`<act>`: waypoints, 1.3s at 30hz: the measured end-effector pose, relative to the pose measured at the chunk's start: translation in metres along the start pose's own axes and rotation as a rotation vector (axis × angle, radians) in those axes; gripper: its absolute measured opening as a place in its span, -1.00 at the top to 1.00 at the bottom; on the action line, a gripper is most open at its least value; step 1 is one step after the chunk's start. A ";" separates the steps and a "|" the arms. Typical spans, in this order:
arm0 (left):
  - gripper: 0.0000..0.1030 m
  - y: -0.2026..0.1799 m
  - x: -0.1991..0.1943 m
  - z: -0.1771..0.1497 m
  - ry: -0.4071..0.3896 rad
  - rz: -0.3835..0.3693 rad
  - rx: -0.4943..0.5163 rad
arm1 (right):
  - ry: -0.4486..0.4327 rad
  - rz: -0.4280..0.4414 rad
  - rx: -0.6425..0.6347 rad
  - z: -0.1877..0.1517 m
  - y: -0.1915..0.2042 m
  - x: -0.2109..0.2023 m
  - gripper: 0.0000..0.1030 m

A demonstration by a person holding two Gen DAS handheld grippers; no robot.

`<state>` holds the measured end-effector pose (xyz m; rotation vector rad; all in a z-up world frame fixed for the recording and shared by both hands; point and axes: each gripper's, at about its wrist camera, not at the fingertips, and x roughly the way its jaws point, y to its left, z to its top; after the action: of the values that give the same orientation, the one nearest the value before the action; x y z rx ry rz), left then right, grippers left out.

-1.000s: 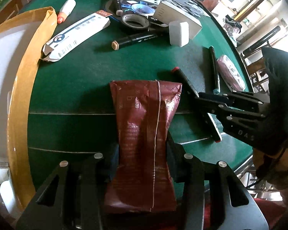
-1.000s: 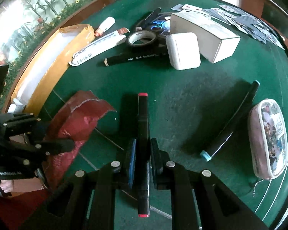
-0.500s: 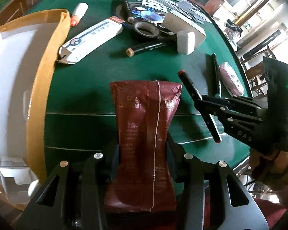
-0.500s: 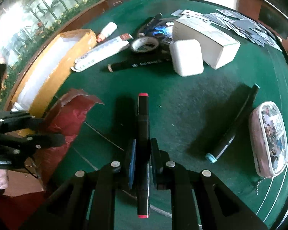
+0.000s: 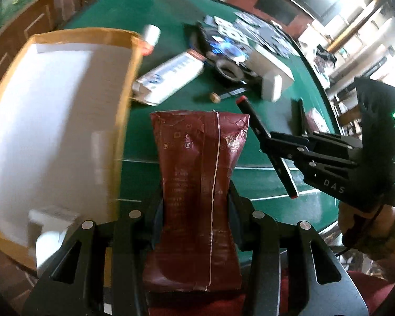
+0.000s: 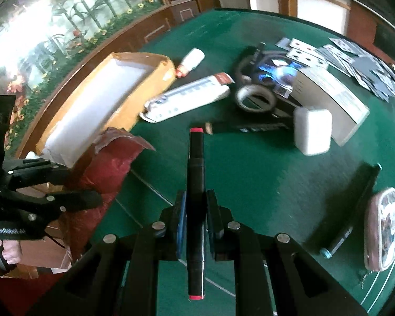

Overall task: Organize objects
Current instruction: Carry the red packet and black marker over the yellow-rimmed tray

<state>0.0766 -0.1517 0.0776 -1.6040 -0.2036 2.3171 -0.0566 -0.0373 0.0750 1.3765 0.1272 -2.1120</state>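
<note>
My left gripper is shut on a dark red foil pouch, which is held clear of the green table. The pouch's upper end sits beside the rim of the open cardboard box with a white inside. My right gripper is shut on a black marker with red caps, held above the table. From the right wrist view the left gripper and the red pouch are at the box's near corner. The left wrist view shows the right gripper carrying the marker to the right of the pouch.
On the table lie a long white carton, a glue stick, a tape roll, another black marker, a small white case, a white box and playing cards. A teal-capped marker and a pink pouch lie at the right.
Both grippers have risen and moved left toward the cardboard box, each keeping its hold. The box now fills much more of the left wrist view.
</note>
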 end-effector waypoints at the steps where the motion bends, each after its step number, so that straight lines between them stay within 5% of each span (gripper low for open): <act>1: 0.21 0.009 -0.007 0.000 -0.013 0.008 -0.014 | -0.002 0.004 -0.005 0.002 0.004 0.001 0.76; 14: 0.21 0.099 -0.063 0.001 -0.114 0.106 -0.168 | -0.003 0.062 -0.066 0.023 0.054 0.022 0.76; 39: 0.21 0.163 -0.063 0.053 -0.097 0.162 -0.183 | -0.037 0.117 -0.032 0.056 0.112 0.032 0.76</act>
<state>0.0184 -0.3228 0.1048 -1.6482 -0.3277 2.5679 -0.0502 -0.1640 0.0995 1.2940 0.0643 -2.0290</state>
